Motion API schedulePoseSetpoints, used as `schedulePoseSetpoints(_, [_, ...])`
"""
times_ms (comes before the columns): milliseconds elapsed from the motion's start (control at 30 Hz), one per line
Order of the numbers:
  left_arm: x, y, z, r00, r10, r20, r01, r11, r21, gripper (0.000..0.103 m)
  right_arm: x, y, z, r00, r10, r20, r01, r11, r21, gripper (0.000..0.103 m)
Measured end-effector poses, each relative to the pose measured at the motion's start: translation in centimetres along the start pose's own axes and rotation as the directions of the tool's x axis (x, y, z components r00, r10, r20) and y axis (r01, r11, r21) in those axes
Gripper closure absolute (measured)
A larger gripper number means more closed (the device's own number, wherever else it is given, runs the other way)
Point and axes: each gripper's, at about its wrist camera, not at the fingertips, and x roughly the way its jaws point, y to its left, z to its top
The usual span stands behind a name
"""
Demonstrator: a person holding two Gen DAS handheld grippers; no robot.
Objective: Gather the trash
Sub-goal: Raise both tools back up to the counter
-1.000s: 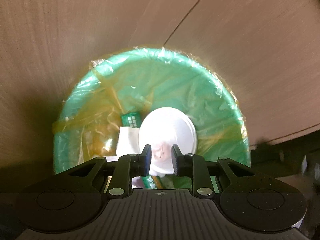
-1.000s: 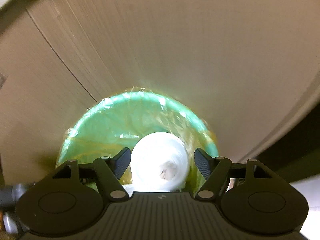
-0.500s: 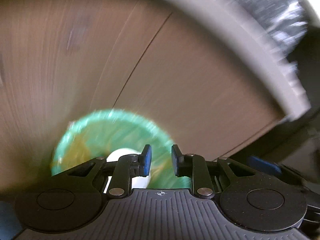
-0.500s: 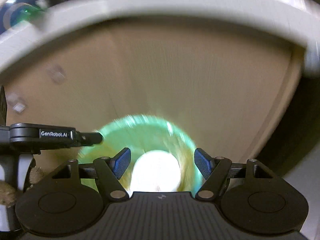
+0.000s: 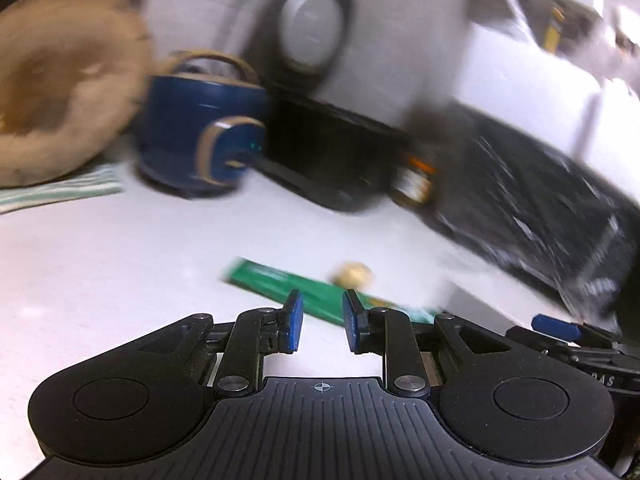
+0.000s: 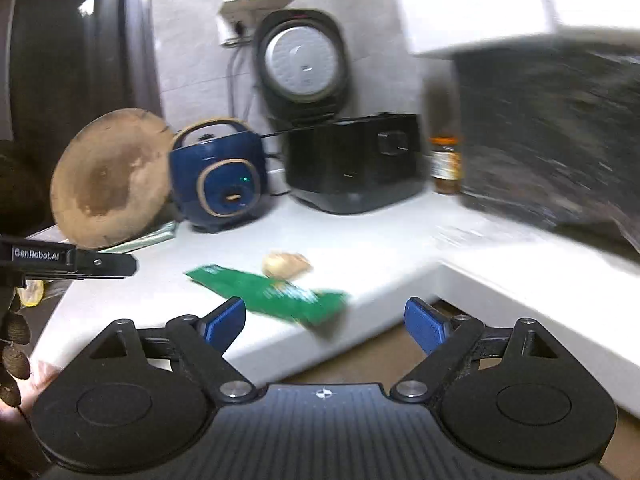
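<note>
**Both tools empty, green wrapper on table**

L wrist view: left tool (image 5: pixel 319 322) has its jaws a narrow gap apart, nothing between them. Just past the tips a green wrapper (image 5: pixel 280 284) lies flat on the white table (image 5: pixel 120 264), with a small tan scrap (image 5: pixel 354 274) just beside it. Behind: blue cooker (image 5: pixel 200 128), black appliance (image 5: pixel 332 160), round wooden board (image 5: pixel 68 108) (all blurry).

R wrist view: right tool (image 6: pixel 325 320) jaws spread wide, have just been opening, nothing between them. Green wrapper (image 6: pixel 272 292) sits near the table (image 6: pixel 380 232) front edge, tan scrap (image 6: pixel 286 265) touching its far side. Jar (image 6: pixel 445 166) beside the black appliance (image 6: pixel 356 162). Left tool's arm (image 6: pixel 68 262) at the left edge.
</note>
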Motion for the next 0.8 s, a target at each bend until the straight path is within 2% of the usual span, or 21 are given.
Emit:
schedulePoseSetpoints(167, [1.1, 4.9, -0.2, 0.993, -0.052, 0.108, 0.063, 0.993, -0.097, 0.078, 6.4, 1.9, 4.0, 0.998, 0.024, -0.059, -0.024, 1.0, 0.01, 0.016])
schedulePoseSetpoints(233, [2.2, 6.4, -0.5, 0.989, -0.083, 0.121, 0.098, 0.987, -0.125, 0.078, 8.8, 2.7, 5.3, 0.997, 0.021, -0.071, -0.019, 0.999, 0.035, 0.016])
schedulePoseSetpoints(367, [2.9, 8.2, -1.0, 0.989, -0.1, 0.107, 0.117, 0.979, -0.169, 0.078, 14.3, 4.3, 7.2, 0.988, -0.068, -0.136, 0.074, 0.996, 0.043, 0.016])
schedulePoseSetpoints(500, [2.0, 8.9, -1.1, 0.98, -0.127, 0.153, 0.156, 0.969, -0.191, 0.078, 19.2, 4.8, 7.3, 0.97, -0.104, -0.221, 0.124, 0.989, 0.077, 0.016])
schedulePoseSetpoints(633, [2.3, 9.2, -1.3, 0.984, -0.118, 0.137, 0.146, 0.966, -0.213, 0.078, 21.8, 4.9, 6.4, 0.957, -0.095, -0.273, 0.126, 0.987, 0.098, 0.016])
schedulePoseSetpoints(667, [2.4, 9.1, -1.3, 0.985, -0.112, 0.128, 0.138, 0.967, -0.214, 0.078, 22.2, 5.2, 6.3, 0.956, -0.097, -0.278, 0.126, 0.988, 0.09, 0.02])
schedulePoseSetpoints(733, [2.5, 9.0, -1.4, 0.988, -0.105, 0.117, 0.128, 0.969, -0.214, 0.078, 22.7, 5.6, 6.0, 0.955, -0.092, -0.282, 0.116, 0.991, 0.069, 0.036])
schedulePoseSetpoints(767, [2.5, 9.0, -1.4, 0.988, -0.105, 0.114, 0.127, 0.969, -0.212, 0.078, 22.8, 5.8, 5.9, 0.953, -0.092, -0.288, 0.114, 0.992, 0.06, 0.05])
schedulePoseSetpoints(800, [2.5, 8.9, -1.5, 0.988, -0.103, 0.112, 0.125, 0.969, -0.211, 0.078, 23.0, 5.8, 5.8, 0.949, -0.092, -0.3, 0.112, 0.992, 0.051, 0.054])
